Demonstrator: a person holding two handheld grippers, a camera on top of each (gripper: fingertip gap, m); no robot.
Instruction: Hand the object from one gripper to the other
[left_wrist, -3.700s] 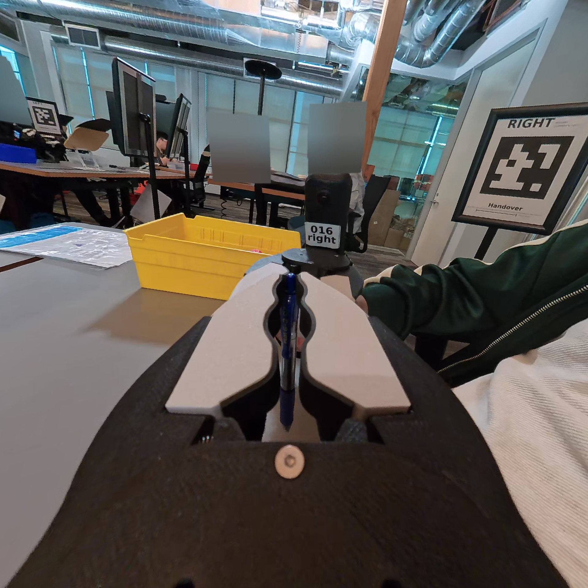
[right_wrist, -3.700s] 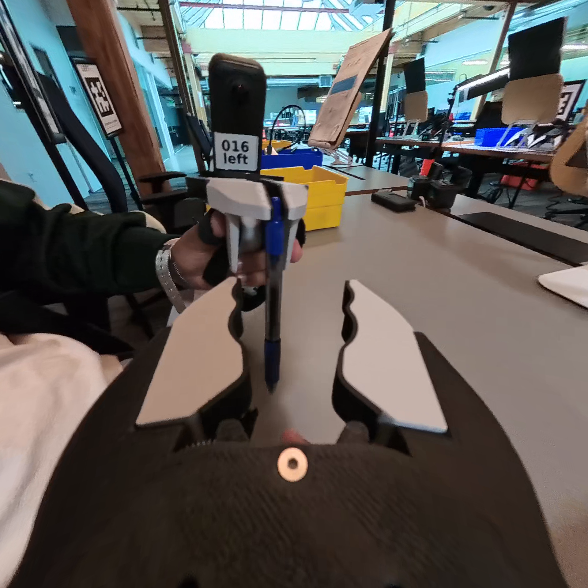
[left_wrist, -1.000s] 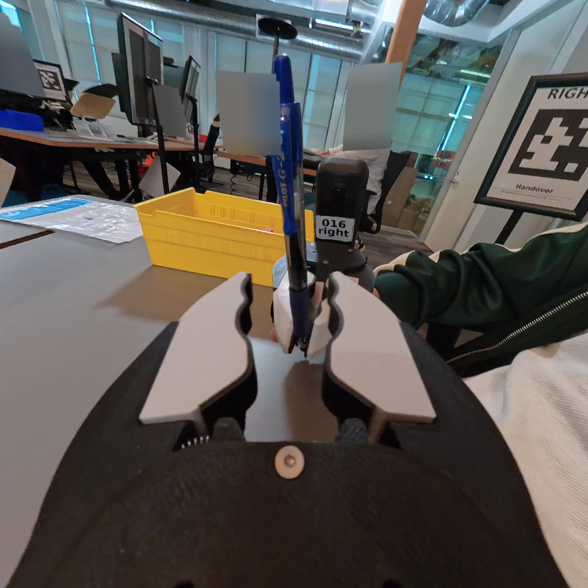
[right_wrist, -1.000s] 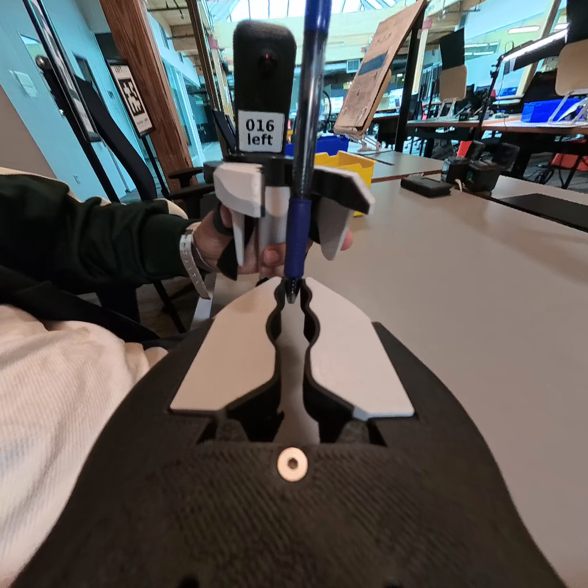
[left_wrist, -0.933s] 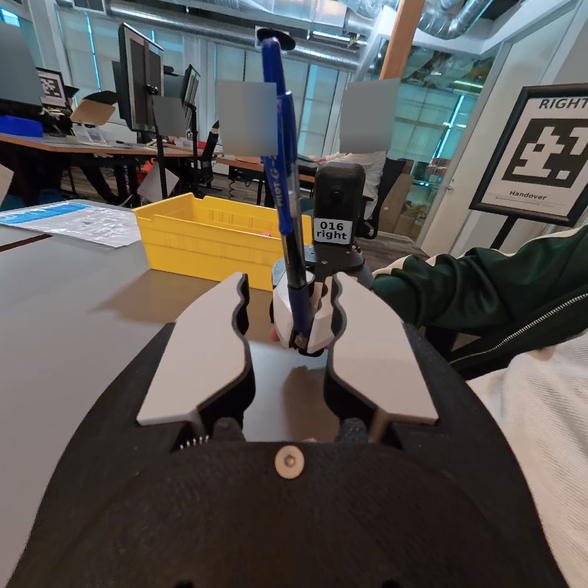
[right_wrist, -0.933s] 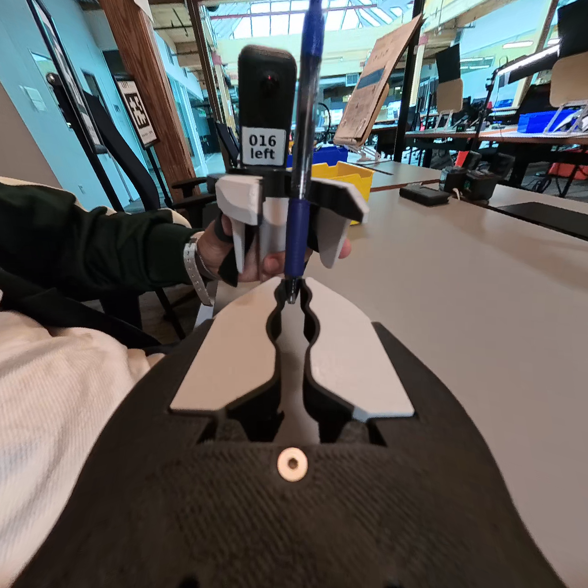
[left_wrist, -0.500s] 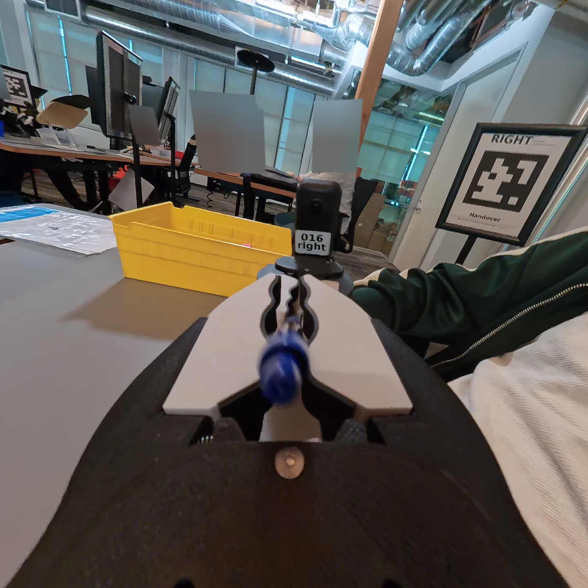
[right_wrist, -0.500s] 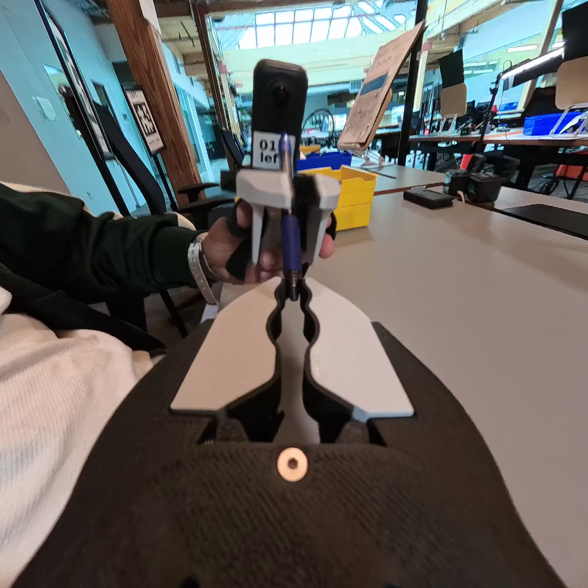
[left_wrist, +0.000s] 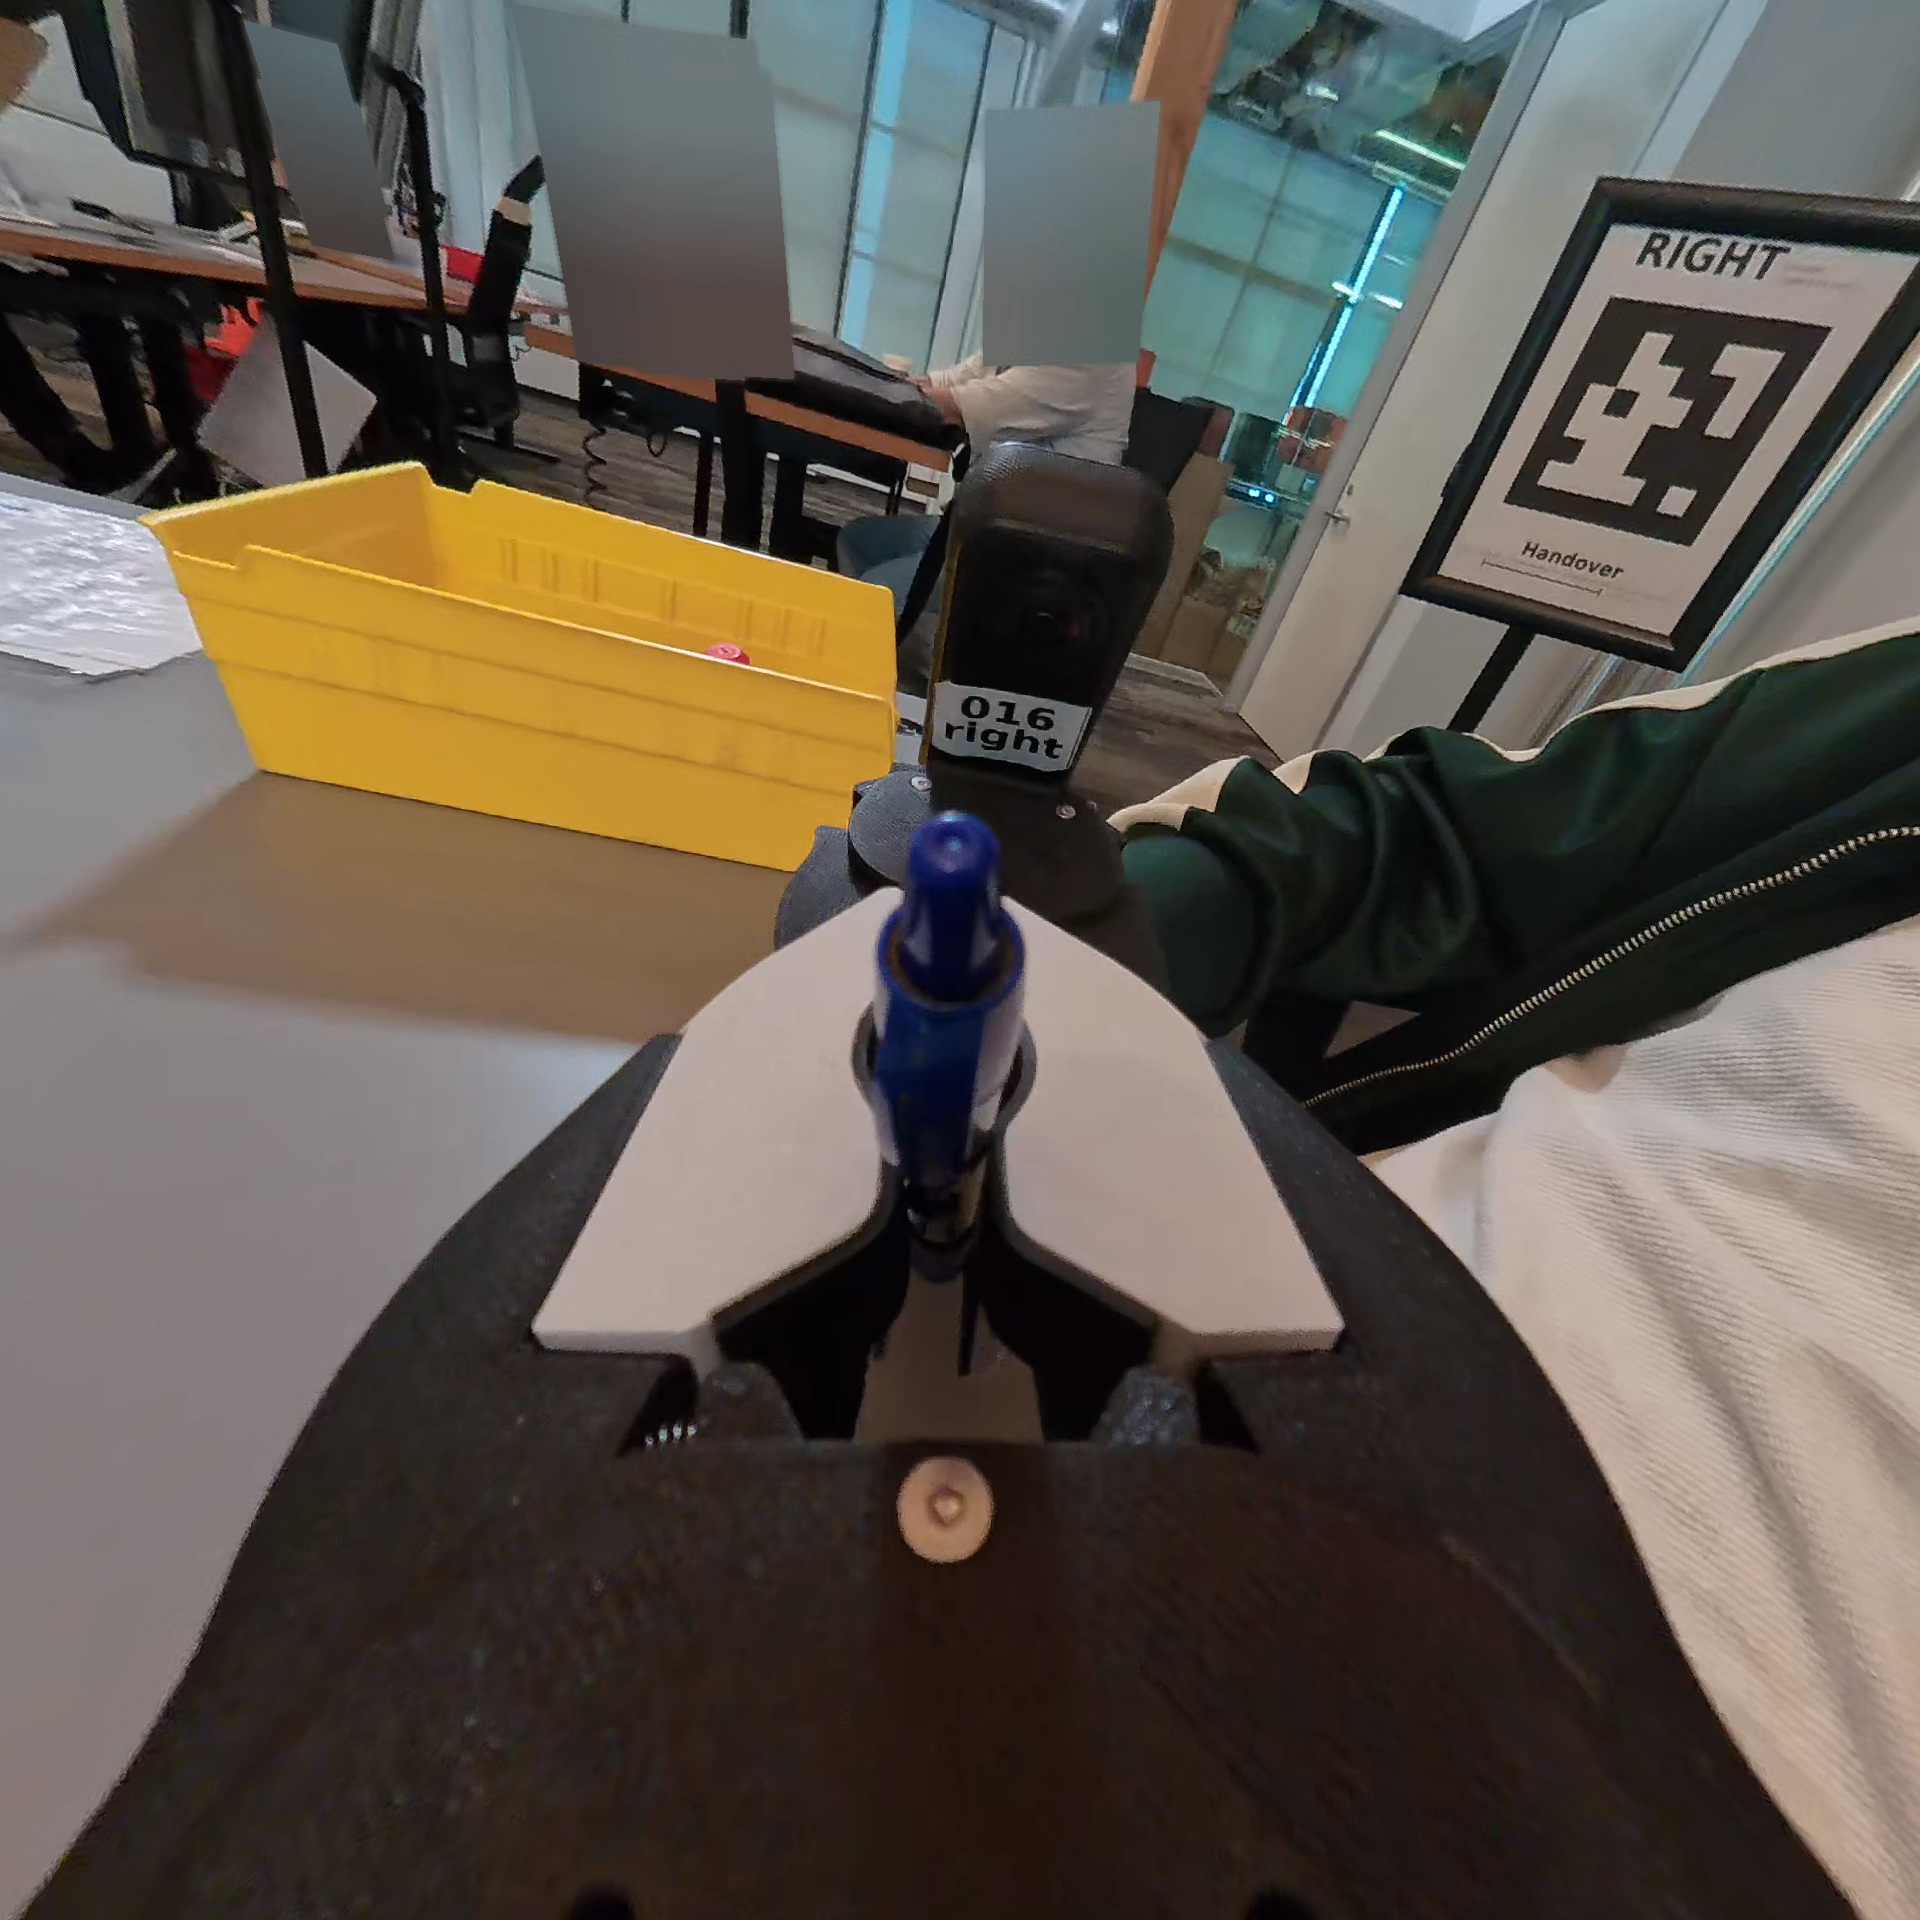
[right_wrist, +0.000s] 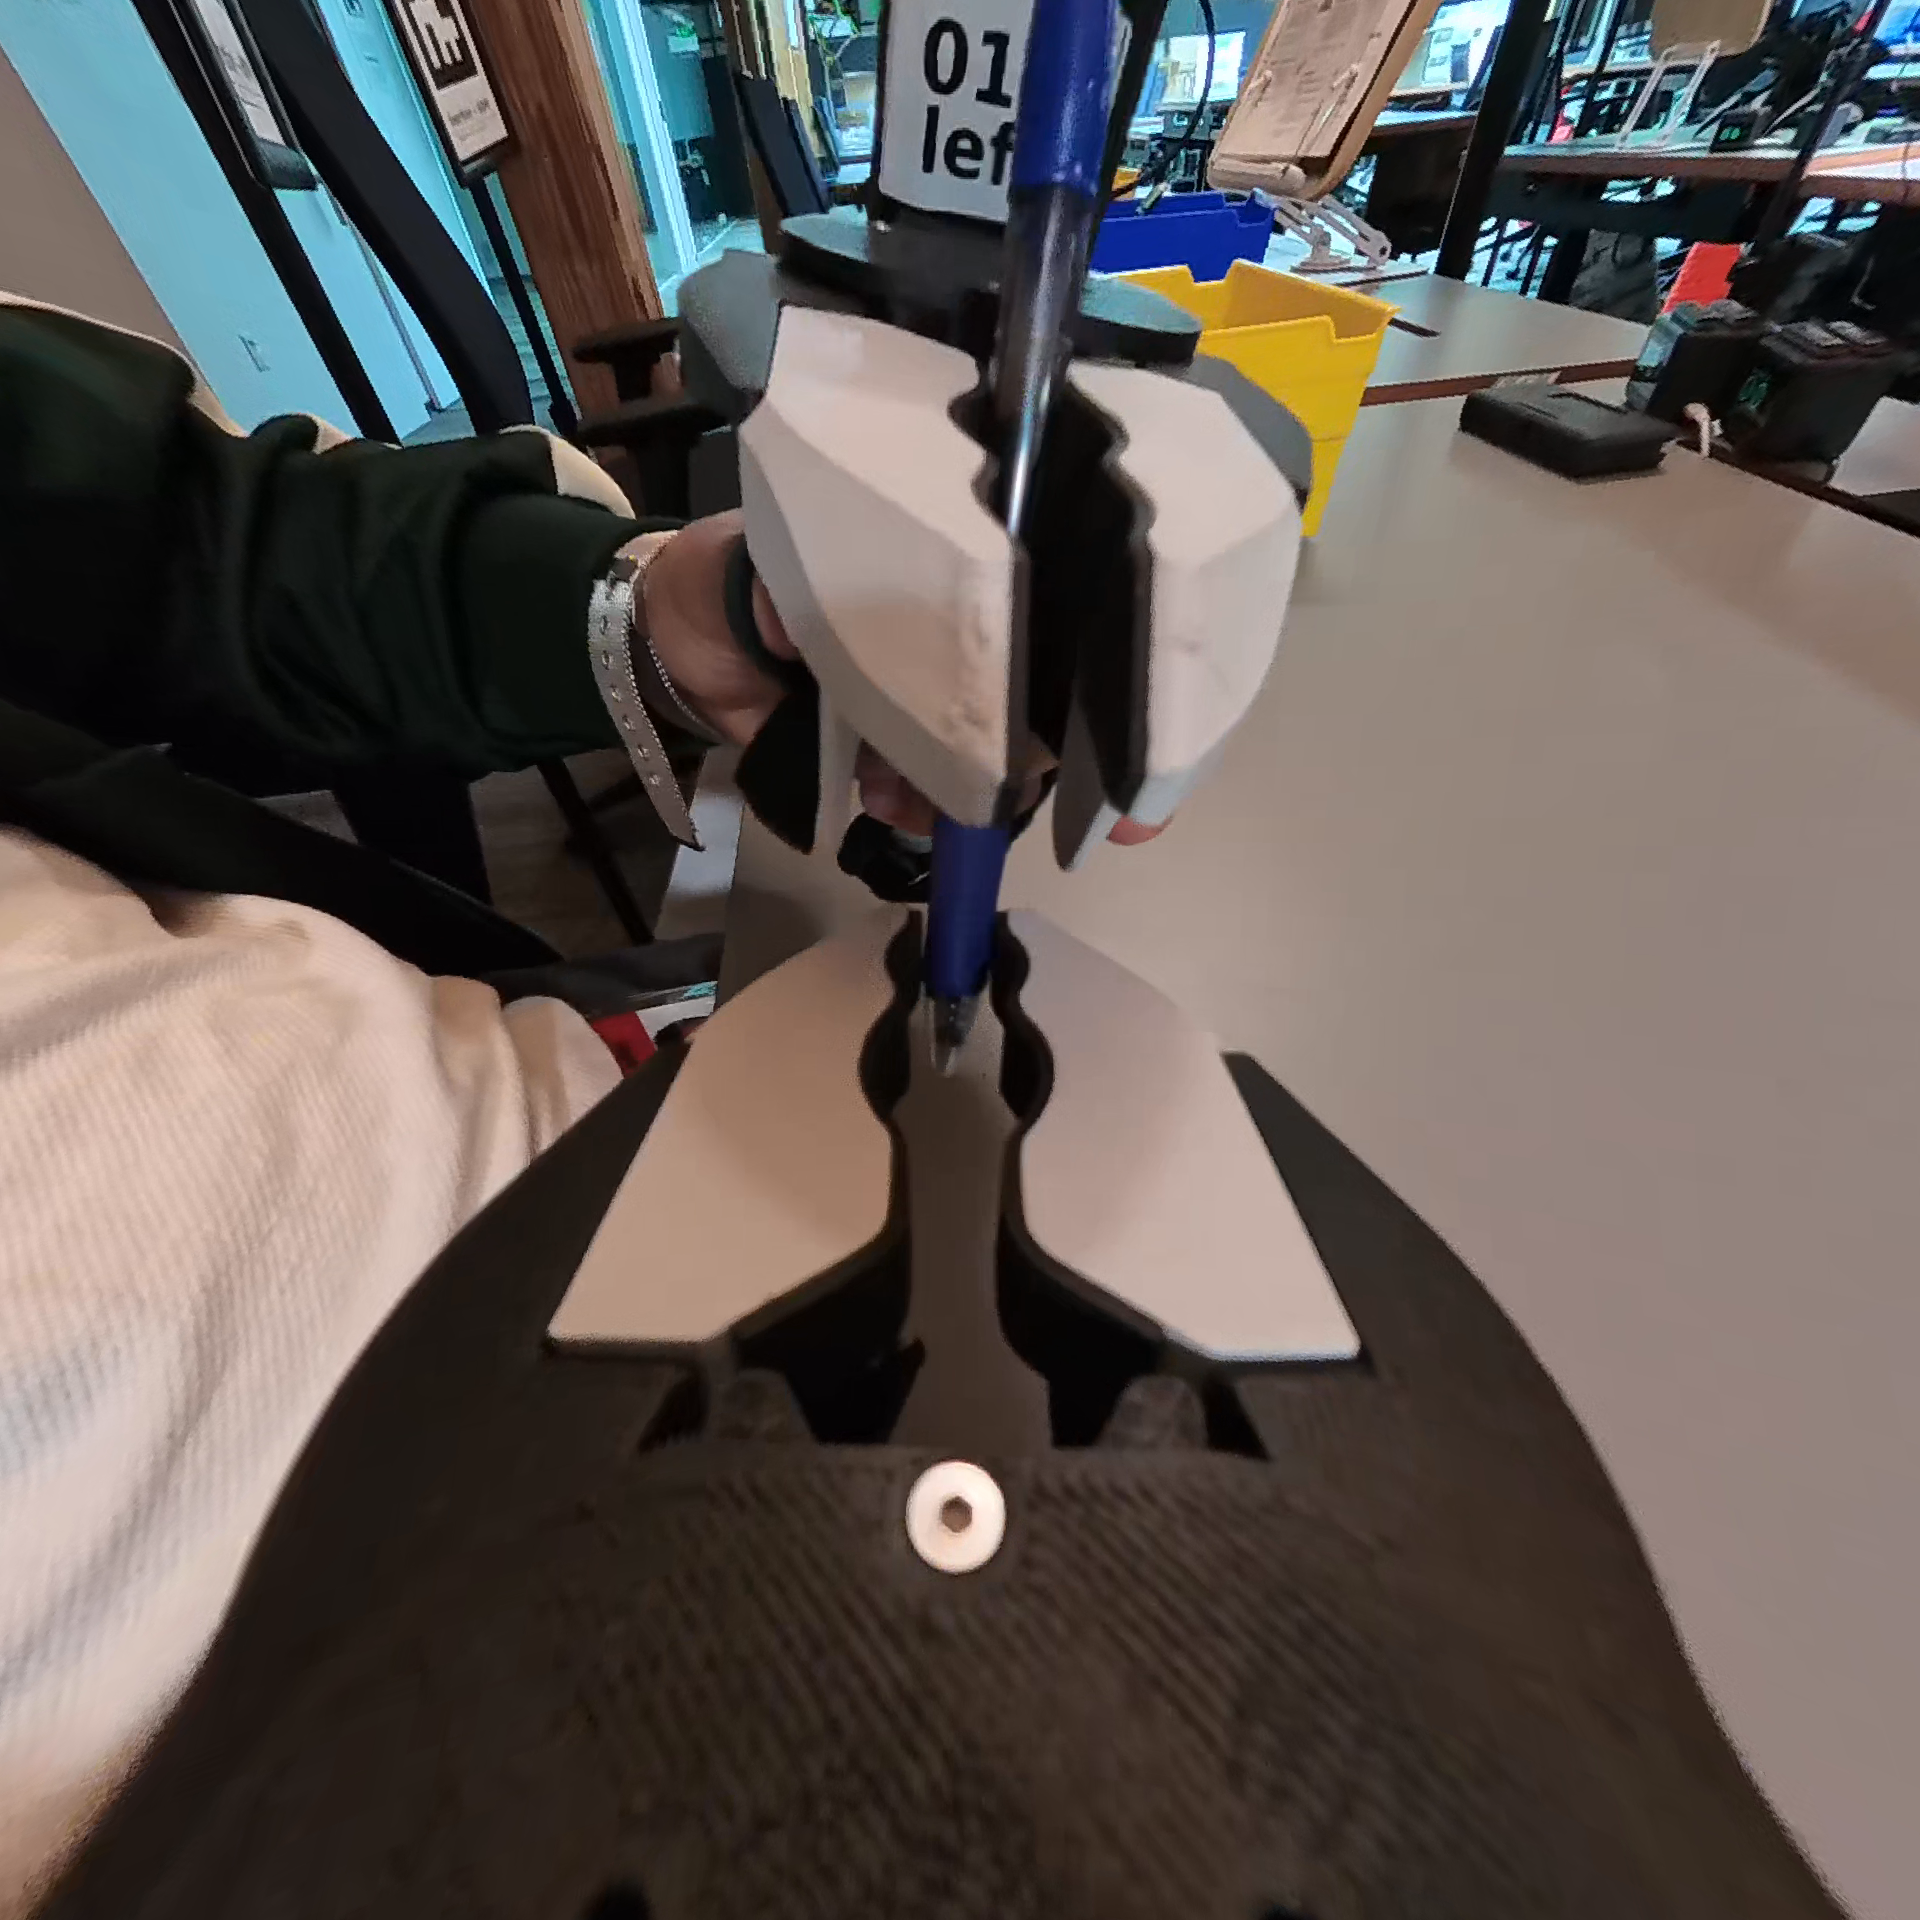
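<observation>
The wide grey bench (right_wrist: 1558, 831) runs off to my 2 o'clock, with a yellow plastic bin (left_wrist: 520, 665) at 10 o'clock in the left wrist view, well clear of the exchange. My left gripper (right_wrist: 1023, 623) has its jaws clamped on the slim blue pen (right_wrist: 966, 914), long axis near upright. Its tip hangs at 12 o'clock between the jaws of my right gripper (right_wrist: 951, 997), which look narrowly parted; I cannot tell whether they touch it. Nothing blocks closing.
</observation>
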